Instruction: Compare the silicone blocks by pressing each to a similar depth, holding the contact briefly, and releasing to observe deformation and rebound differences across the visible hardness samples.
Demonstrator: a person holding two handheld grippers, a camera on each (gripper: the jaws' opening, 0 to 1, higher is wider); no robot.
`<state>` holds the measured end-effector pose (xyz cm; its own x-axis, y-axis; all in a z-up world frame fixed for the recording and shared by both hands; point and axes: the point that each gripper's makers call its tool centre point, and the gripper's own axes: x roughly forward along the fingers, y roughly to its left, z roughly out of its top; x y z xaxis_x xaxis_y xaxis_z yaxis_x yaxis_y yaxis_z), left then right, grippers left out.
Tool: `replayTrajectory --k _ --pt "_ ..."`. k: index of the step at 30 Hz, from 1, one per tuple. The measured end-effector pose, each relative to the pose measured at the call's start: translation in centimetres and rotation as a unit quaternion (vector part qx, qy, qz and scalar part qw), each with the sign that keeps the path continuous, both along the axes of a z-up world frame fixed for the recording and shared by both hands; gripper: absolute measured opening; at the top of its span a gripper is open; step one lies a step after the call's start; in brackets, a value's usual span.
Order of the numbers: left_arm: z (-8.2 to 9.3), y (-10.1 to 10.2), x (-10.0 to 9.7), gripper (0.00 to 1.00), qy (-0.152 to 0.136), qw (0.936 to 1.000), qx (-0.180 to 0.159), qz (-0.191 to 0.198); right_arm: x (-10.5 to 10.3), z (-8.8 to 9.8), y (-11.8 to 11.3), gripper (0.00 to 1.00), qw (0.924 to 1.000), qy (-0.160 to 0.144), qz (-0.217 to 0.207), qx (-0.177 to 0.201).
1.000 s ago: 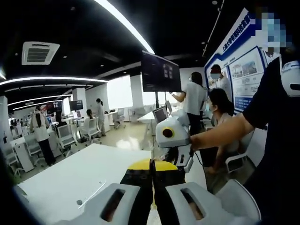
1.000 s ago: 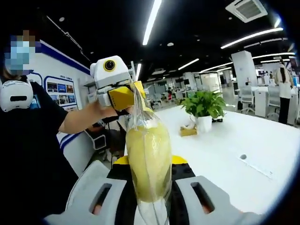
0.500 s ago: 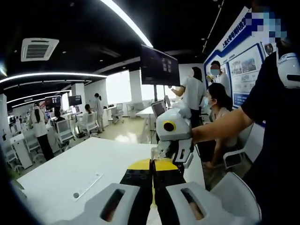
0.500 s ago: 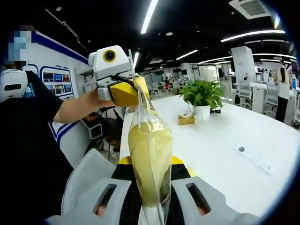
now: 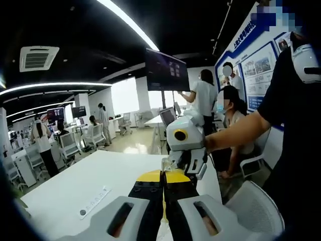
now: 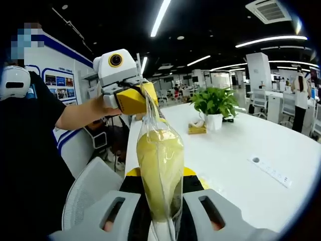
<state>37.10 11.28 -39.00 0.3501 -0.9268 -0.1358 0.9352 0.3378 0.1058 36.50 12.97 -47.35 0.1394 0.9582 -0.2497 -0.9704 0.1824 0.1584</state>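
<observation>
both hand-held grippers, left [image 6: 145, 103] and right [image 6: 161, 221], clamp opposite ends of a yellow silicone block in clear plastic wrap [image 6: 159, 173] above the white surface [image 6: 235, 150].

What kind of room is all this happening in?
Most likely an open-plan office or showroom. Long white tables stand in rows with office chairs, a big dark screen hangs overhead, printed display boards cover one wall, and a potted plant sits on a table.
</observation>
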Motion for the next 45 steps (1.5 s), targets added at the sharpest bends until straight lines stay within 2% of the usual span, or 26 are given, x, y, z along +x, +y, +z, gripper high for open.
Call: replayTrajectory --k 7,11,19,26,30,31,33,35,45 --pt "0.5 0.1 0.1 0.0 0.0 0.9999 -0.01 0.0 0.0 0.6 0.3 0.05 0.9999 0.009 -0.001 0.007" --pt "1.5 -0.2 -0.2 0.0 -0.01 0.9996 -0.024 -0.005 0.0 1.5 -0.2 0.05 1.0 -0.001 -0.003 0.005" --pt "2.9 -0.5 0.2 0.0 -0.026 0.9992 -0.031 -0.005 0.6 2.9 -0.3 0.05 0.9998 -0.014 -0.007 0.011" --pt "3.1 -0.7 0.1 0.0 -0.029 0.999 -0.033 0.002 0.7 3.1 -0.4 0.06 0.9997 -0.013 -0.006 0.018" --pt "3.4 -0.9 -0.2 0.0 -0.032 0.999 -0.031 0.006 0.2 3.3 -0.5 0.1 0.9994 0.009 0.0 0.035" --pt "3.5 -1.1 -0.2 0.0 -0.031 0.999 -0.031 0.004 0.3 3.3 -0.6 0.11 0.9992 0.001 -0.004 0.039" --pt "3.4 -1.4 -0.3 0.0 -0.031 0.9992 -0.027 0.003 0.3 3.1 -0.8 0.13 0.9991 0.005 -0.005 0.042" --pt "3.5 -1.7 -0.3 0.0 -0.031 0.9992 -0.026 0.003 0.5 3.3 -1.0 0.15 0.9984 -0.013 -0.014 0.053" --pt "3.3 -2.9 -0.9 0.0 -0.024 0.9994 -0.023 -0.013 0.4 3.2 -2.0 0.2 0.9978 -0.016 -0.027 0.058"
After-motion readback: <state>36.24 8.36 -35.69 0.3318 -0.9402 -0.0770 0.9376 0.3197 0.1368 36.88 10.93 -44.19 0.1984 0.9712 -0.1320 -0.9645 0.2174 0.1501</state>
